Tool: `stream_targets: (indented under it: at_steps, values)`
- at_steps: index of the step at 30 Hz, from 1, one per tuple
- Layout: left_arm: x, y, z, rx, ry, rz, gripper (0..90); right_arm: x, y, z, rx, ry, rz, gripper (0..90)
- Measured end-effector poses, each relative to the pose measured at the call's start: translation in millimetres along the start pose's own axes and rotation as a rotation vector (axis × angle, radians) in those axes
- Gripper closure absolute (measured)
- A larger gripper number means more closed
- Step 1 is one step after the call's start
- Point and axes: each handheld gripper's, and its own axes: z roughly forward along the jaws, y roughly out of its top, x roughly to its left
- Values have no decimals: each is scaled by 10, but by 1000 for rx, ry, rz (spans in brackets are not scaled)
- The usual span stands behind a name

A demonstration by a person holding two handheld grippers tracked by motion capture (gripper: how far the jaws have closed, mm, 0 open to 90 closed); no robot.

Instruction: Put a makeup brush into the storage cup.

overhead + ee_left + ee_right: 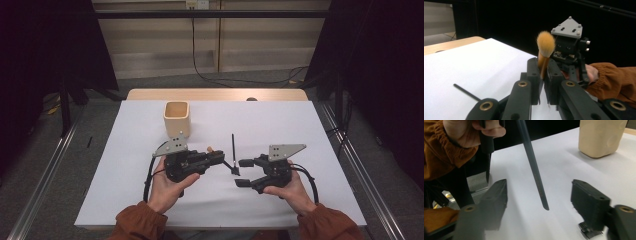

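Looks light and easy to upset: a brush (545, 43) with a soft tan tuft above a stiff coppery collar. Best taken at that collar or just below, never on the tuft, too yielding to give a firm hold and prone to splaying. Sits near the middle of the table (140, 200), lifted off the white surface, tuft uppermost, right of the beige cup (176, 119) and nearer than it.

Left gripper (223, 159): closed tight on the brush, both pads clamped against the collar in the left gripper view, tuft standing clear above the jaw tips.

Right gripper (539, 187): jaws well apart, holding nothing. Between them, touching neither pad: the thin end of a dark rod (534, 167), hard, smooth and tapering, probably slippery under a light pinch. Seen also in the high view, running far to near just left of the right jaws. Brush's own handle or a separate stick: cannot tell.
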Motion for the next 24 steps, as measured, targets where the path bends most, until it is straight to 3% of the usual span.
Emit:
stream_targets:
  at_steps: [11,16,24]
  values:
    - [22,10,-58,10,18,7,838,17,36,-76,-53,-22,3,49]
    - [42,16,-87,10,28,1,838,7,42,-113,-53,-42,9,47]
    - [87,22,-176,20,61,-10,838,-15,49,-218,-82,-119,15,42]
